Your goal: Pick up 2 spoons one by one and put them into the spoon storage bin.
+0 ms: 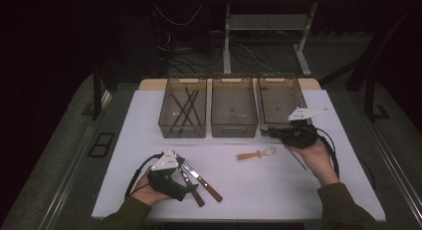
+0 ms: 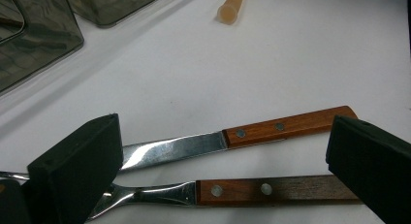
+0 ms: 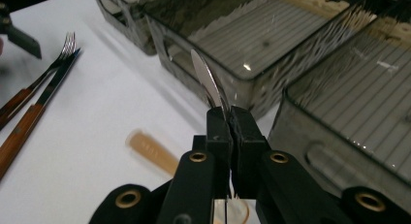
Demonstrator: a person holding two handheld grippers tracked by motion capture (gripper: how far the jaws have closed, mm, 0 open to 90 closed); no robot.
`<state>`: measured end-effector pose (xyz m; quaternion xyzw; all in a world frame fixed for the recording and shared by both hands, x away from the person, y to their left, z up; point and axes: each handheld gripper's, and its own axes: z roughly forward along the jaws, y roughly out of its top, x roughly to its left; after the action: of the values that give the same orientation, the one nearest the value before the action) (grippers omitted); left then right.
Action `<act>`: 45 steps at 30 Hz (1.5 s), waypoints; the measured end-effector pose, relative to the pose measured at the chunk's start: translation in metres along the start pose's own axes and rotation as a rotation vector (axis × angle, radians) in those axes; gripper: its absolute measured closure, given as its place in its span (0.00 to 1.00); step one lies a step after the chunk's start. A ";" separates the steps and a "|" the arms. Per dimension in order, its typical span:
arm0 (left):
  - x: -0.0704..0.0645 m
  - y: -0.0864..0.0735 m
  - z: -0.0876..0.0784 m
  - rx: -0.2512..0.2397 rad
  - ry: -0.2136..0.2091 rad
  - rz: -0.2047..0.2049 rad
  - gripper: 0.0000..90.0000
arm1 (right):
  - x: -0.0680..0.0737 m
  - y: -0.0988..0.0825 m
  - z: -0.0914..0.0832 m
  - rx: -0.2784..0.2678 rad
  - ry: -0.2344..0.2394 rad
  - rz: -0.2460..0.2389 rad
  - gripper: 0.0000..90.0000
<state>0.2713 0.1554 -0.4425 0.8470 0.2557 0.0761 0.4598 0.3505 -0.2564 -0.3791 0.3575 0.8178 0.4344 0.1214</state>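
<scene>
White table [image 1: 149, 115] — sticks [image 1: 185, 108] in left bin [image 1: 182, 133]

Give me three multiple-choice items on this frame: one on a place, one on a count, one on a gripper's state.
1. Where do the wooden-handled knife and fork lie?
A. in the left bin
B. on the white table by the left gripper
C. in the right gripper

2. How many clear bins stand in the row at the table's far side?
A. two
B. three
C. four

3. What state is the right gripper in?
A. wide open
B. shut on nothing
C. shut on a thin metal utensil

Key: 1 B, they lie side by side between the open jaws of the left gripper. 2 B, left bin, middle bin and right bin. 3 C, the thin metal utensil sticks up from its closed jaws.
</scene>
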 end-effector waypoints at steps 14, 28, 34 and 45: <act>0.000 0.000 0.001 0.009 0.015 0.012 0.00 | -0.005 0.046 0.030 -0.016 -0.030 0.019 0.97; -0.001 0.000 0.004 0.017 0.013 0.023 0.00 | -0.022 0.100 0.070 -0.039 -0.088 0.057 0.97; 0.000 0.001 0.004 0.017 0.009 0.033 0.00 | -0.028 0.118 0.089 -0.034 -0.102 0.082 0.97; -0.003 0.002 0.006 0.015 -0.003 0.040 0.00 | -0.029 0.139 0.126 -0.001 -0.129 0.102 0.97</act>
<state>0.2715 0.1487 -0.4443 0.8555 0.2385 0.0824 0.4522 0.5017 -0.1469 -0.3458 0.4259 0.7888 0.4165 0.1515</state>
